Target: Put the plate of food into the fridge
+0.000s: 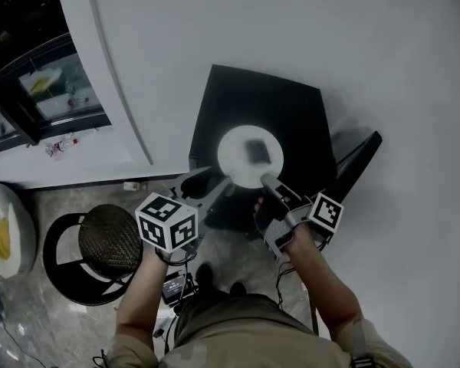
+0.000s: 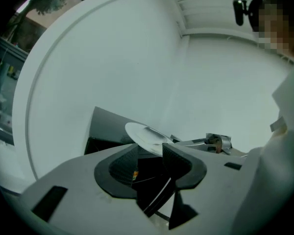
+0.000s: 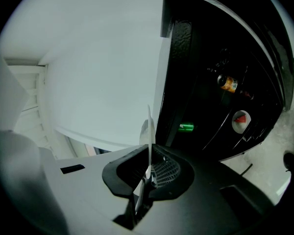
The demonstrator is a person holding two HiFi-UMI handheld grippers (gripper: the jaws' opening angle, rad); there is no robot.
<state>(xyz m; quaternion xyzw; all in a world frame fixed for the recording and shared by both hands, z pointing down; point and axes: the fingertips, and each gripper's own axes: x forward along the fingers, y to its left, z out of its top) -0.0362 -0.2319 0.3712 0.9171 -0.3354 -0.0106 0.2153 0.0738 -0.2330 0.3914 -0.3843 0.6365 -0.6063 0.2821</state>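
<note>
Plate (image 1: pixel 250 157), thin, round, white, sits pinched in black right tongs (image 3: pixel 148 168).

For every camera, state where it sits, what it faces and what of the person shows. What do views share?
Head view: on the head, looking down at the plate; forearms, left hand-held gripper, right hand-held gripper.
Left gripper view: on left one, facing plate, wall; jaws apart.
Right gripper view: on right one, facing fridge; jaws clamp plate.
Shared: plate.
</note>
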